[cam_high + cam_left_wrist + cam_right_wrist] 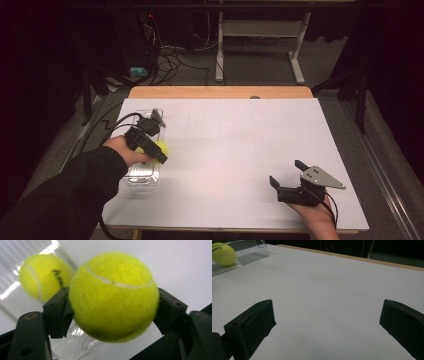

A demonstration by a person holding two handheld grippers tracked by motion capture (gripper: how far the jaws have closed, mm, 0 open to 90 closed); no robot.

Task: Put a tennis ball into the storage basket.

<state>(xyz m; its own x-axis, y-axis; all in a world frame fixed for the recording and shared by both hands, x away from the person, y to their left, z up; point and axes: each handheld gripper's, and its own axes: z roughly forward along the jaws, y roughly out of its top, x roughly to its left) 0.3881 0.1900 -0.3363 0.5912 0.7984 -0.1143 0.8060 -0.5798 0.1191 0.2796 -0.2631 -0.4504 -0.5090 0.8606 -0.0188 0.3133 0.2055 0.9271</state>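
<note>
- A tennis ball (pixel 113 297) is clamped between the left gripper's (pixel 113 315) jaws beside a clear tray (pixel 145 175).
- The right gripper (pixel 327 322) is held wide apart over the white table (pixel 240 150).

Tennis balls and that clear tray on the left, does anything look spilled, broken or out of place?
Nothing stands out. The left gripper holds one tennis ball squarely between its jaws above the clear tray. A second ball sits in the tray. The right gripper is open over the white table.
</note>
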